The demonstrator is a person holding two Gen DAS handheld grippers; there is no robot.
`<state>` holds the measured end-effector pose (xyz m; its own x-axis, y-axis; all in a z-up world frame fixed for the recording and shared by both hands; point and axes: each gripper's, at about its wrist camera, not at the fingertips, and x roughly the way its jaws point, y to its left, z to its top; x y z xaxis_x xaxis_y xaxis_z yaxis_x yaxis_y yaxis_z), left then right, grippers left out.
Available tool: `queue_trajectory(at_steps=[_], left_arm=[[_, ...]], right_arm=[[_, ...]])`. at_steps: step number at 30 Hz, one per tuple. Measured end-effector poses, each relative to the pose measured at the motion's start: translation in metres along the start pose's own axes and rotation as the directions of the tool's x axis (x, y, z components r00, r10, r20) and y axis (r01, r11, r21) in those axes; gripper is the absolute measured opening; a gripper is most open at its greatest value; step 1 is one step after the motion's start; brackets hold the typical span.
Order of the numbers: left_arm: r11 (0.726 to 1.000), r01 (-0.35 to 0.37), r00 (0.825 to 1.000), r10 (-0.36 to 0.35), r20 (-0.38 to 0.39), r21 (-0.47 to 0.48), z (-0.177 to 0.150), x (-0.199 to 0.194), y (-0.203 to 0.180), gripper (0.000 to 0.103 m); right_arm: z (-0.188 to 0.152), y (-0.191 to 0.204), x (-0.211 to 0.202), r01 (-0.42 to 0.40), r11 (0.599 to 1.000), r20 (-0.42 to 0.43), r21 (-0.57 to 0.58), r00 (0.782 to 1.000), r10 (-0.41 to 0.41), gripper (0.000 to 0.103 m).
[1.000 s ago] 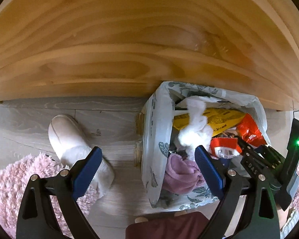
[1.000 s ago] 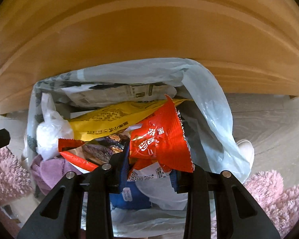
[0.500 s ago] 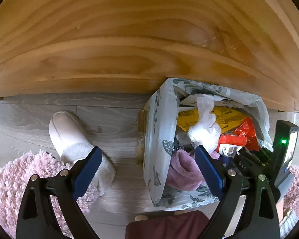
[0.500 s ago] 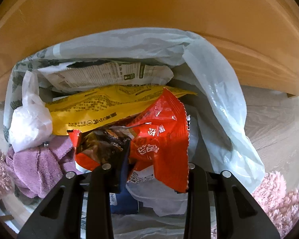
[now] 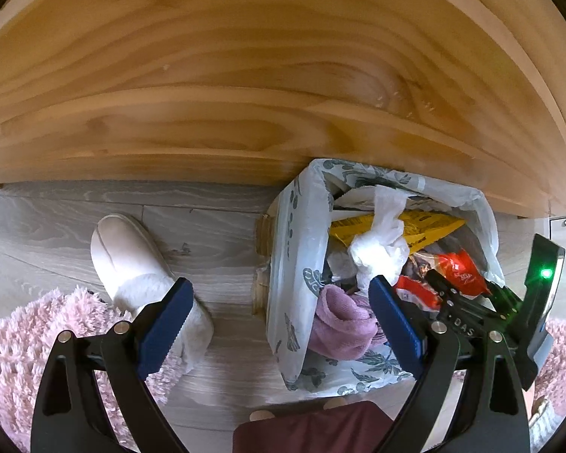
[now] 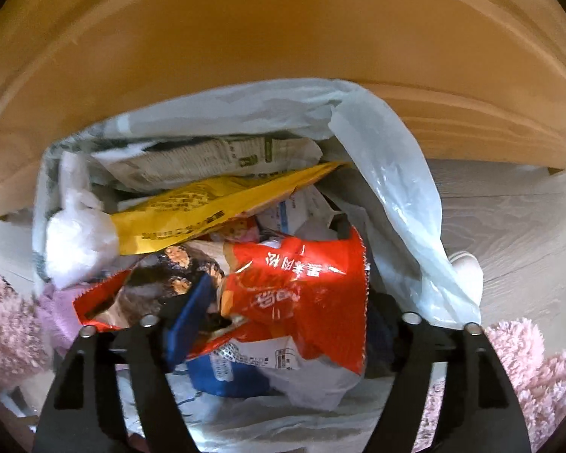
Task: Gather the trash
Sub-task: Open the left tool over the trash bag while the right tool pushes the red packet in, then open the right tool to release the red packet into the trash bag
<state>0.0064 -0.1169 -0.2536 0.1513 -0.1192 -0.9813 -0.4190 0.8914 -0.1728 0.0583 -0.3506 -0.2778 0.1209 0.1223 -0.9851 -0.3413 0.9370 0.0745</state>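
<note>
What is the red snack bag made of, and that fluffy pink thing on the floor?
The red snack wrapper looks like thin glossy plastic film: it crinkles, shines and has a zigzag-cut edge. The pink rug seems to be soft shaggy fabric, probably synthetic, judging by its long fuzzy tufts.

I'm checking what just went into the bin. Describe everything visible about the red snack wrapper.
The red snack wrapper is glossy, crinkled foil with white characters, a serrated edge and a white printed panel below. It lies crumpled on top of the trash, below a yellow packet, inside the bag-lined bin. The right gripper straddles it; its jaws have just been opening.
</note>
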Motion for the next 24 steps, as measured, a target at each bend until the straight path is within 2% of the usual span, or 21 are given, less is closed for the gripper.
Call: queue_trajectory(at_steps=[4,13,24], left_arm=[[1.000,0.010,1.000,-0.010,0.003,-0.002,0.001,-0.001,0.003,0.091],[0.998,0.052,0.998,-0.052,0.026,-0.023,0.001,-0.009,0.006,0.091],[0.998,0.070,0.997,-0.070,0.039,0.000,0.002,-0.016,0.000,0.091]], right_arm=[[-0.004,0.005,-0.009,-0.010,1.000,0.018,-0.026,1.000,0.010,0.085],[-0.014,0.025,-0.033,0.032,0.996,0.131,-0.086,0.991,-0.020,0.095],[-0.013,0.023,-0.049,0.074,0.994,0.187,-0.081,0.981,-0.058,0.095]])
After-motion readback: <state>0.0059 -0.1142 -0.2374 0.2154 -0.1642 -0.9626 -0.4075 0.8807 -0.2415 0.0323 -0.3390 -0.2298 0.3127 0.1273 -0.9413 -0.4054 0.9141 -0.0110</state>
